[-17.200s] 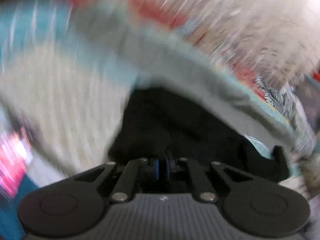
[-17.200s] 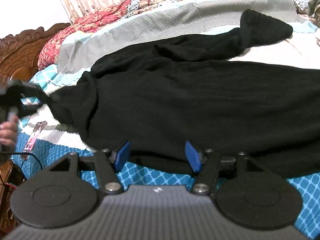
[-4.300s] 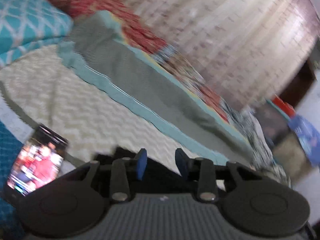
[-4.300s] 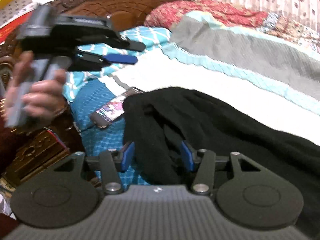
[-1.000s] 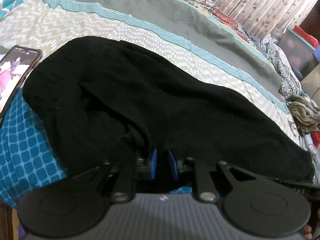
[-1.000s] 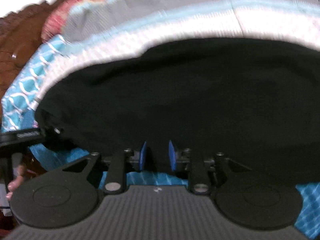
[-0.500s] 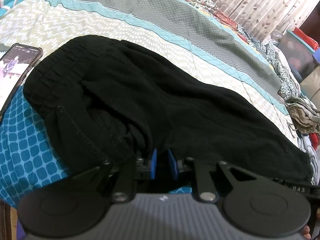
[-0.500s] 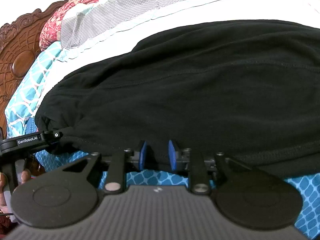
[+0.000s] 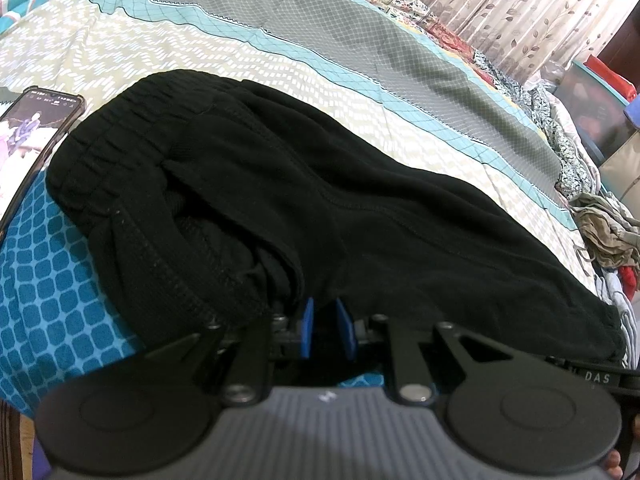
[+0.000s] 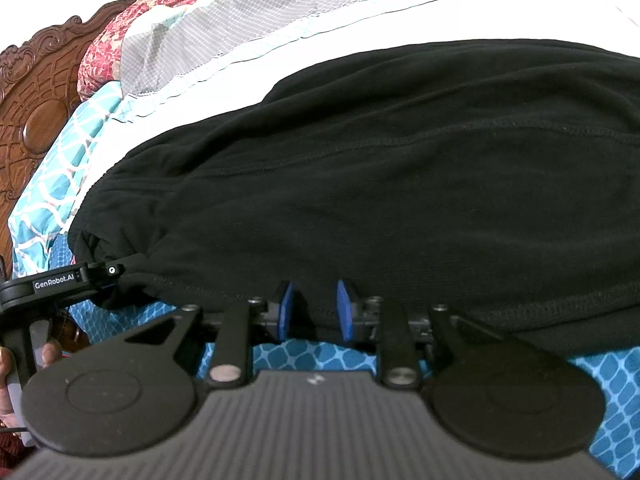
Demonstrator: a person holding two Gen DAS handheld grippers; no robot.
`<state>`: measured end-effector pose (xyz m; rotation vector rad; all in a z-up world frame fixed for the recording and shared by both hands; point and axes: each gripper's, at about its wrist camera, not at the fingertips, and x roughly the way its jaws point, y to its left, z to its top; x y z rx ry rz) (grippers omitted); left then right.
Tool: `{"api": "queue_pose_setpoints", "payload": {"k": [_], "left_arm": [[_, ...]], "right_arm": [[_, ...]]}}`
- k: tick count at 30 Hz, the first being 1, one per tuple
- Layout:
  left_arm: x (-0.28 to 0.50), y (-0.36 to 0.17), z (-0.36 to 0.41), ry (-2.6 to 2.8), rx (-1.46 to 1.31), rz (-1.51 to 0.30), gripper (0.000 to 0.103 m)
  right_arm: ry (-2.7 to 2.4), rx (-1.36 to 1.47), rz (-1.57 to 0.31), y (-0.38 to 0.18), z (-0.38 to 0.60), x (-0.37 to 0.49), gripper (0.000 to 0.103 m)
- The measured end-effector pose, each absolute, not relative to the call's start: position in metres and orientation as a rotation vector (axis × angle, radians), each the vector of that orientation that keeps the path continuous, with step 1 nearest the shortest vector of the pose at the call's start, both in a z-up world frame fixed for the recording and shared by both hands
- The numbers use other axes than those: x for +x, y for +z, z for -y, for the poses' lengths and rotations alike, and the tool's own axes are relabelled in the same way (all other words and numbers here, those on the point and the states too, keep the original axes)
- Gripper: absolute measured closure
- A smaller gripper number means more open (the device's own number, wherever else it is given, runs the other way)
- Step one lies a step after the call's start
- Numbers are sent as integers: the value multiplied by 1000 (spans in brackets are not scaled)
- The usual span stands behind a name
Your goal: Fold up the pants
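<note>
Pants (image 9: 360,200), black, spread lengthwise across patterned bedspread (image 9: 280,32), elastic waistband bunched at left end just beside a lit phone (image 9: 32,128). Left gripper (image 9: 323,330) clamped on near edge by the waistband, blue pads nearly together with fabric between. Right gripper (image 10: 314,312) pinching the near hem further along, fabric filling the gap. Carved wooden headboard (image 10: 36,100) beyond, at far left.
</note>
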<state>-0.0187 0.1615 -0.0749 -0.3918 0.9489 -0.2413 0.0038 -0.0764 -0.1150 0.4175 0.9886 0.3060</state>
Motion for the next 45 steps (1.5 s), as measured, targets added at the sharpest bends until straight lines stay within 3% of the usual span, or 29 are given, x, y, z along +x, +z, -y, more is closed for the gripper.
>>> {"api": "queue_pose_setpoints", "payload": {"k": [20, 27, 31, 33, 37, 45], "left_arm": [[-19, -74, -161, -236, -382, -953, 87], [-18, -73, -160, -235, -377, -961, 87], [-15, -68, -169, -245, -422, -966, 87], [-17, -58, -173, -245, -448, -941, 83], [-21, -34, -169, -260, -424, -876, 79], [-2, -28, -112, -363, -324, -929, 74]], "right_arm": [[400, 380, -863, -89, 70, 0, 73], [403, 255, -985, -117, 49, 17, 78], [411, 325, -975, -116, 66, 8, 81], [405, 354, -930, -106, 79, 0, 76], [352, 458, -836, -92, 123, -18, 76], [102, 572, -703, -94, 211, -70, 76]]}}
